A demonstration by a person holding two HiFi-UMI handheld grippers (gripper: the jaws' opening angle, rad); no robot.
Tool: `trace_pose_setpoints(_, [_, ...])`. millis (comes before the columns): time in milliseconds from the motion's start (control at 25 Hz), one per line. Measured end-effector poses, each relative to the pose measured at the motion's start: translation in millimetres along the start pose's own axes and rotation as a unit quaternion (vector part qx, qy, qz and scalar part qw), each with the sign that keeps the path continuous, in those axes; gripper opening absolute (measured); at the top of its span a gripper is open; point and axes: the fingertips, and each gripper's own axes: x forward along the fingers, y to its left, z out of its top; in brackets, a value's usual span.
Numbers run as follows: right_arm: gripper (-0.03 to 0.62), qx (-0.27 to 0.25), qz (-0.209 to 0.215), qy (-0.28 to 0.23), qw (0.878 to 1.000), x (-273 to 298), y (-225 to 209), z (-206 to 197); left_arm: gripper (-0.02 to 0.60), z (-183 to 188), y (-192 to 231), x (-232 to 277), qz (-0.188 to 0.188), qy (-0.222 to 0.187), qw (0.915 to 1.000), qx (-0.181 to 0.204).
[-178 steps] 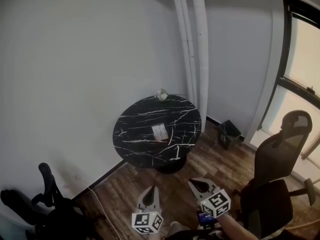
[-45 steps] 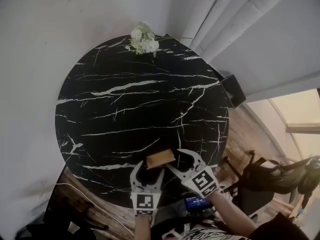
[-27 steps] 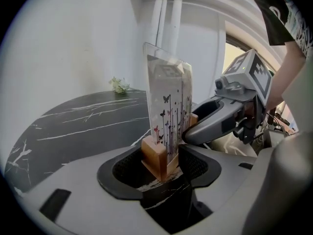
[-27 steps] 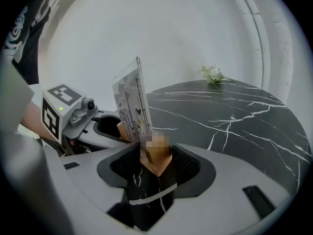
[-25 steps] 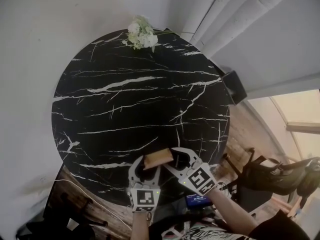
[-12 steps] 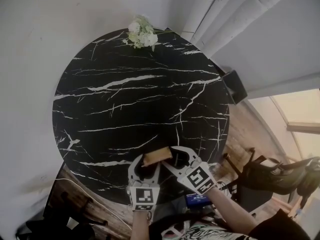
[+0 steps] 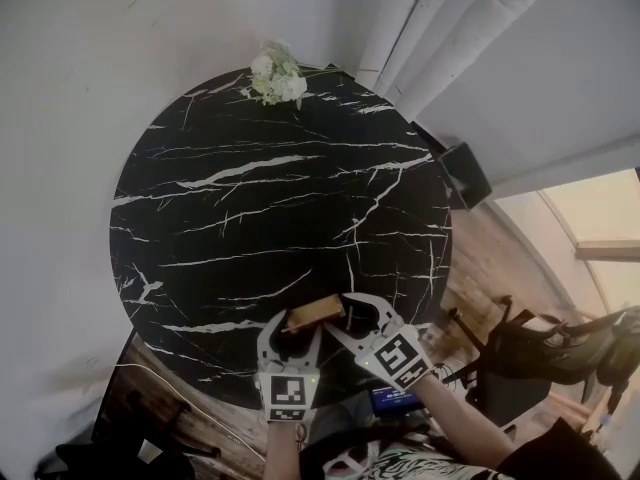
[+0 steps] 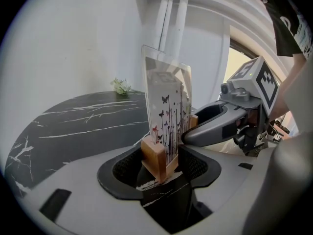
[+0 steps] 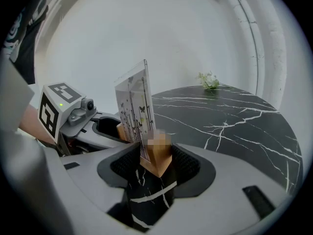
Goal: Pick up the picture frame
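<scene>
Wooden at the bottom and clear on top, the picture frame (image 7: 313, 314) is stood upright on the black table (image 7: 250, 218), close to the near edge. White flowers (image 7: 277, 74) are seen at the far side, well apart from it.

The left gripper (image 8: 160, 166) is placed round one end of the wooden base (image 8: 152, 156), and the right gripper (image 9: 155, 166) is placed round the other end. Both sets of jaws are held apart. The wood sits between the pads, just beside them, but no squeeze is seen yet. The frame is not lifted, and its base rests on the table.

The frame is judged to be light. The base looks hard and stiff, so it can be squeezed without harm. The clear sheet (image 8: 166, 102) is thin and smooth – whether it is glass or plastic cannot be told – so it could slip, get marked or crack if it is pinched. The frame is also tall and narrow, so it could be tipped over by a bump.

The best hold is judged to be low down, on the wooden ends where the jaws already are. Both ends should be squeezed the same and the frame lifted straight up – not tilted.
</scene>
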Motion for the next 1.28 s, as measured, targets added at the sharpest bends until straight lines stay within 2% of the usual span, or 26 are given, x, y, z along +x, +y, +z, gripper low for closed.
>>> trace_pose_setpoints(480, [0.193, -0.015, -0.018, -0.011, 1.0, -25, 8, 7, 0.244, 14, -16, -16, 0.001, -0.012, 0.9999, 0.001])
trace_pose_setpoints(640, [0.193, -0.007, -0.028, -0.029, 0.999, -35, 15, 12, 0.244, 18, -22, -25, -0.002, -0.02, 0.9998, 0.005])
trace_pose_setpoints(1280, [0.193, -0.022, -0.047, -0.059, 0.997, -65, 36, 38, 0.244, 44, -32, -60, 0.004, -0.043, 0.9983, 0.038])
